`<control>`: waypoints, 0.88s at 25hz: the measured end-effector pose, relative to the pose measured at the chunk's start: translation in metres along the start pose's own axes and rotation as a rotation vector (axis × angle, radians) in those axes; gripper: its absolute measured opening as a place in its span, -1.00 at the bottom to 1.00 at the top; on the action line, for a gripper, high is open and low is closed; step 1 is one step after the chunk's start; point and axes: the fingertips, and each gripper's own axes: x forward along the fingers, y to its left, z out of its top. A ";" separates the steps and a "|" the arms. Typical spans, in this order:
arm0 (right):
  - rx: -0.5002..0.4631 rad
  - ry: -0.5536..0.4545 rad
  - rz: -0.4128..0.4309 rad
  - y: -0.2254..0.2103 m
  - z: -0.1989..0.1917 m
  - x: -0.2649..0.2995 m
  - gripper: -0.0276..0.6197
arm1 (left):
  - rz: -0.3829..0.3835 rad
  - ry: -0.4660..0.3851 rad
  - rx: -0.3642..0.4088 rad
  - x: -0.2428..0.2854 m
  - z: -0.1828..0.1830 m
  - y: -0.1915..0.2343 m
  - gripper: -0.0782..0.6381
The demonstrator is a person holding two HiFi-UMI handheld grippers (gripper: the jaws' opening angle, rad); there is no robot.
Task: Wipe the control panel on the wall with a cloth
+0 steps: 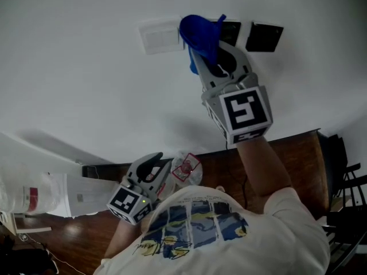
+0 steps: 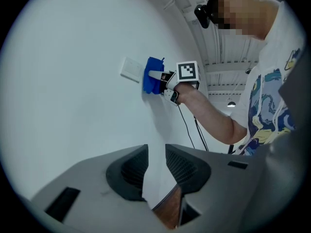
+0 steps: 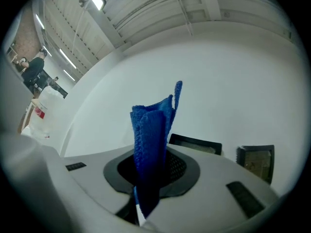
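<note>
High on the white wall, my right gripper (image 1: pixel 210 52) is shut on a folded blue cloth (image 1: pixel 200 33). The cloth presses against the wall between a white switch plate (image 1: pixel 159 37) and a black control panel (image 1: pixel 230 32); a second black panel (image 1: pixel 264 37) sits further right. In the right gripper view the cloth (image 3: pixel 150 130) stands up between the jaws of the right gripper (image 3: pixel 153 154), with both panels (image 3: pixel 194 144) (image 3: pixel 256 161) just to its right. My left gripper (image 1: pixel 157 162) hangs low by the person's chest, open by a narrow gap and empty (image 2: pixel 156 152).
A dark wooden table (image 1: pixel 287 153) runs along the wall below the panels. A white bag (image 1: pixel 40 196) lies at its left and a small red-printed packet (image 1: pixel 186 168) sits near the left gripper. Black chairs (image 1: pixel 350 182) stand at the right. A cable (image 2: pixel 187 125) hangs down the wall.
</note>
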 end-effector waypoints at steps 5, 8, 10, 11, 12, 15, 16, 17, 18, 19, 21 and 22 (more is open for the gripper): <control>0.022 -0.021 0.031 0.005 0.004 -0.003 -0.68 | -0.018 0.009 -0.018 0.010 -0.002 -0.006 -0.54; 0.063 -0.031 0.008 -0.011 0.008 -0.032 -0.68 | -0.024 0.024 -0.011 0.019 -0.003 -0.009 -0.54; 0.052 -0.020 -0.013 -0.035 0.003 -0.055 -0.68 | -0.022 0.015 -0.007 0.026 0.001 -0.013 -0.54; 0.028 -0.019 -0.031 -0.050 0.000 -0.067 -0.68 | -0.020 0.008 -0.006 0.031 0.004 -0.015 -0.54; 0.007 -0.017 -0.057 -0.068 -0.003 -0.078 -0.68 | -0.018 0.005 -0.006 0.035 0.007 -0.017 -0.54; -0.006 0.010 -0.165 -0.126 -0.016 -0.110 -0.68 | -0.022 0.013 0.006 0.049 0.010 -0.024 -0.54; -0.004 0.024 -0.199 -0.145 -0.022 -0.118 -0.68 | -0.024 0.019 0.008 0.055 0.010 -0.027 -0.54; -0.001 0.039 -0.228 -0.162 -0.029 -0.124 -0.68 | -0.027 0.025 0.008 0.061 0.010 -0.029 -0.54; 0.003 0.052 -0.251 -0.179 -0.036 -0.129 -0.68 | -0.029 0.029 0.007 0.066 0.010 -0.032 -0.54; 0.005 0.063 -0.270 -0.193 -0.042 -0.131 -0.68 | -0.032 0.033 0.005 0.072 0.010 -0.035 -0.54; 0.004 0.075 -0.290 -0.214 -0.051 -0.133 -0.68 | -0.036 0.043 0.008 0.084 0.009 -0.043 -0.54; 0.009 0.076 -0.292 -0.220 -0.054 -0.132 -0.68 | -0.038 0.047 0.011 0.090 0.009 -0.047 -0.54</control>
